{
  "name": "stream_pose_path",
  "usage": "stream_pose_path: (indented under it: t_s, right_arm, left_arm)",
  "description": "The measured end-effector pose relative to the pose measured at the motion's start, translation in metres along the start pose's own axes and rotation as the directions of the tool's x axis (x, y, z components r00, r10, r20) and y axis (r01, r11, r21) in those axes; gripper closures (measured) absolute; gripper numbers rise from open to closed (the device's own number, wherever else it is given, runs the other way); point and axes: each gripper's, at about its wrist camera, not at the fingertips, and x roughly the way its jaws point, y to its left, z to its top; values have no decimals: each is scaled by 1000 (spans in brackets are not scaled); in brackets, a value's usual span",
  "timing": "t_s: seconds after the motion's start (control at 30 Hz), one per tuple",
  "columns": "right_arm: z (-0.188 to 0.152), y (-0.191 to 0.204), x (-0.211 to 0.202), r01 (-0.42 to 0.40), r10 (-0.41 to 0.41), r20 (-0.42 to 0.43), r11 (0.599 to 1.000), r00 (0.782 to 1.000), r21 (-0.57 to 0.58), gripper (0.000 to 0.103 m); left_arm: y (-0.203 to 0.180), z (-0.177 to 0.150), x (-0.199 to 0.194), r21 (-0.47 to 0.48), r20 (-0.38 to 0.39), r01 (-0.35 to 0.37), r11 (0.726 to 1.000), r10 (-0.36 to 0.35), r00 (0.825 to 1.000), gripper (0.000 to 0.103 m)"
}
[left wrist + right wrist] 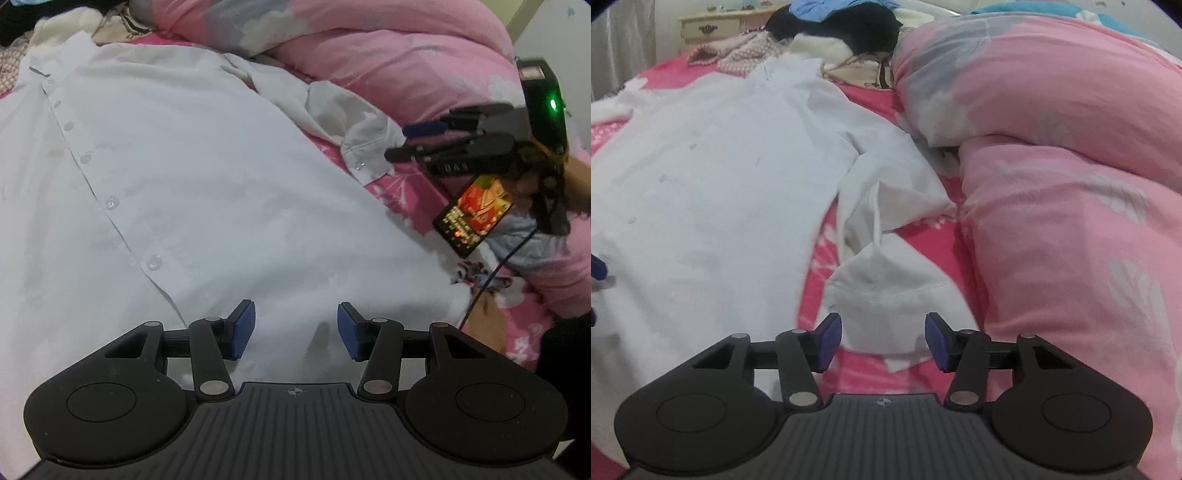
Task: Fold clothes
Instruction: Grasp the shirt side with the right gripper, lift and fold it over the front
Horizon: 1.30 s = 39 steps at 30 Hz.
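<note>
A white button-front shirt (192, 177) lies spread on the pink bedsheet (402, 192), its button placket running up the left. My left gripper (295, 328) hovers over the shirt's lower part, open, with nothing between its blue pads. The shirt's sleeve (882, 177) trails off to the right and ends in a crumpled cuff (886, 291). My right gripper (882, 343) stands open just over that cuff, and its pads do not press the cloth. In the left wrist view the right gripper (413, 142) sits beside the cuff (369, 147), held by a hand.
A bulky pink duvet (1052, 184) runs along the right side of the bed. A lit phone (474, 218) lies on the sheet under the right hand, with a cable trailing from it. Other clothes (849, 26) are piled at the bed's far end, before a small drawer unit (713, 26).
</note>
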Motion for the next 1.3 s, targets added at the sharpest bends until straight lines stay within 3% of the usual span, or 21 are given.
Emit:
stream_pose_path:
  t_s: [0.17,0.47,0.6,0.63,0.67,0.7,0.73,0.87,1.0,1.1,1.17,1.3]
  right_arm:
    - [13,-2,10,-21,21,-1,1000,1000,8,42]
    - [13,-6,18,-77,81,-55,995,995,71,37]
    - [10,-1,31,-62,67,-97,997,993,49,37]
    - [9,-1,36,-58,62,-107,997,992,44,43]
    - [9,-3,39,-54,59,-115,998,992,44,62]
    - [9,-6,39,-59,65,-113,996,991,60,74]
    - [10,-11,36,-69,78,-104,994,991,87,95]
    - [24,-32,7,-69,71,-10,986,997,152,98]
    - [46,-64,-34,-111,86,112,964,990,240,98]
    - [63,-104,-56,-233,158,210,884,965,405,98]
    - [70,-131,-65,-332,207,287,796,935,507,98]
    - [73,-181,-72,-559,296,478,523,827,643,98]
  left_arm:
    - [5,-1,5,-47,3,-15,999,15,1000,54]
    - [7,-1,13,-109,26,-38,993,41,999,53]
    - [7,1,14,-124,33,-31,992,35,999,53]
    - [7,2,14,-124,36,-30,992,35,999,53]
    - [7,2,14,-124,39,-30,992,35,999,53]
    - [7,2,14,-126,42,-30,992,36,998,53]
    - [8,2,14,-130,45,-30,991,36,998,53]
    - [11,1,16,-142,42,-29,989,35,999,53]
    - [14,2,19,-153,41,-25,988,32,999,53]
    - [14,3,21,-154,42,-25,988,32,999,53]
    - [14,4,22,-152,41,-27,988,34,999,52]
    - [13,3,21,-149,38,-31,988,37,999,52]
